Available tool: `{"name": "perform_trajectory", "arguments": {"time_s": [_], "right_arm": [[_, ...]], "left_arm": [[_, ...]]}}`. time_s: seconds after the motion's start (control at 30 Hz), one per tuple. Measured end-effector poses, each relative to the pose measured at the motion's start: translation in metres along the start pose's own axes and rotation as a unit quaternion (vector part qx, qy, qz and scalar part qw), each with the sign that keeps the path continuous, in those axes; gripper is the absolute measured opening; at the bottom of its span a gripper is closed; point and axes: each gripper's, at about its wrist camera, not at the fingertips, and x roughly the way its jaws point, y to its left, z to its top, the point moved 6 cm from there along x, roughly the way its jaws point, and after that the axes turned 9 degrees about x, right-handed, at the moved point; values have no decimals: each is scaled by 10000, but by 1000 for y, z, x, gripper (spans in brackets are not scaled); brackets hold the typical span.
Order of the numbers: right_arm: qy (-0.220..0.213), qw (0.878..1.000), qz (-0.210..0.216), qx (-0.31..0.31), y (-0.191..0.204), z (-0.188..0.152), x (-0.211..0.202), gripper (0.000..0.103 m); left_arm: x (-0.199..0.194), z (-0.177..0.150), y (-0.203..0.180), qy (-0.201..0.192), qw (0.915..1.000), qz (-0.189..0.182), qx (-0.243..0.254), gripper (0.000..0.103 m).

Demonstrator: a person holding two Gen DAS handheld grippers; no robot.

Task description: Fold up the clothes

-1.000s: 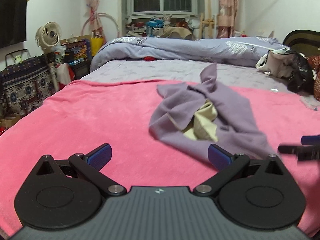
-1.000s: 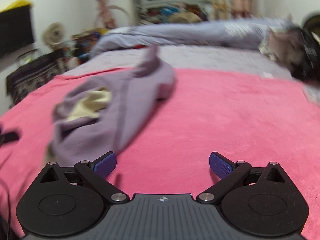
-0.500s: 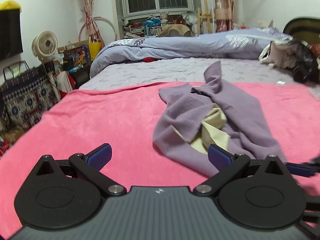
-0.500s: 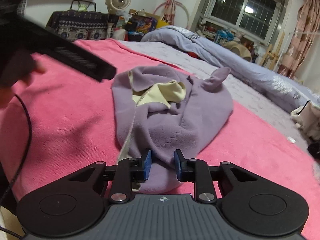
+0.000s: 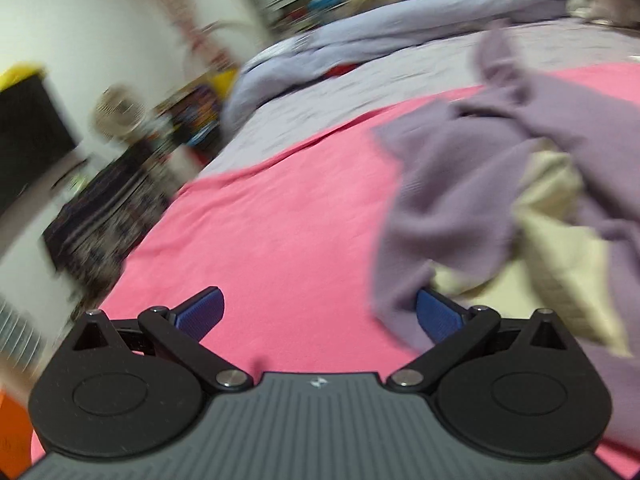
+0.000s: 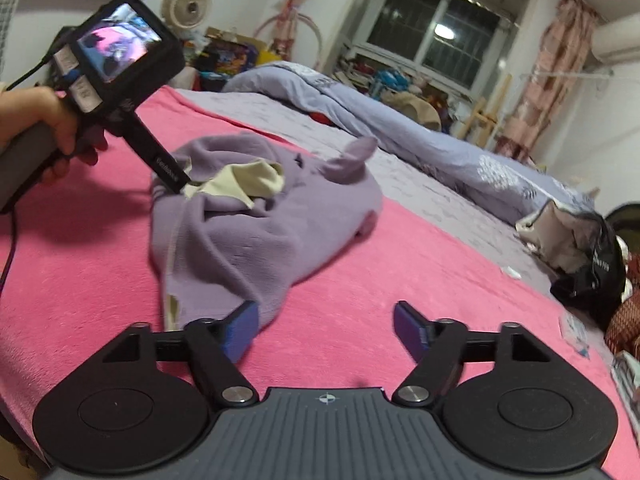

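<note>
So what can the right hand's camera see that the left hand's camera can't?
Only the right wrist view shows the person's hand holding the left gripper's handle, the little screen on its back, the window, and the right gripper, open just beside the garment's near edge.

Only the left wrist view shows the left gripper from behind, open, with its right pad at the cloth's edge.

Both show the purple garment with its cream lining, crumpled on the pink blanket.
</note>
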Motion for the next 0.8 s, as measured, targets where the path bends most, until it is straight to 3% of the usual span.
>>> {"name": "perform_trajectory", "arguments": {"time_s": [0.1, 0.2, 0.23, 0.4, 0.53, 0.6, 0.7, 0.8], "right_arm": [[-191, 9998, 13, 28, 5, -1, -6, 90], [-189, 9997, 29, 122, 13, 3, -7, 92], [-172, 9998, 25, 112, 15, 2, -6, 92], [-240, 9997, -42, -10, 24, 4, -9, 99], [-338, 9993, -63, 145, 22, 6, -5, 100], [-292, 9992, -64, 257, 22, 6, -1, 100], [-318, 9991, -134, 266, 23, 4, 2, 100], [-422, 9985, -213, 290, 25, 4, 0, 101]], "left_arm": [[-6, -9, 17, -206, 9969, -581, -483, 102], [-29, 4, 14, -990, 9855, -1282, -500, 103], [-31, 9, 9, -1082, 9838, -1377, -390, 103], [-4, 14, -41, -638, 9846, -1267, 1019, 103], [-4, 12, -40, -795, 9814, -1496, 901, 103], [6, 15, -37, -715, 9852, -1265, 912, 103], [28, 27, -22, -396, 9971, -426, 496, 103], [44, 29, 4, -78, 9994, 327, -116, 103]]}}
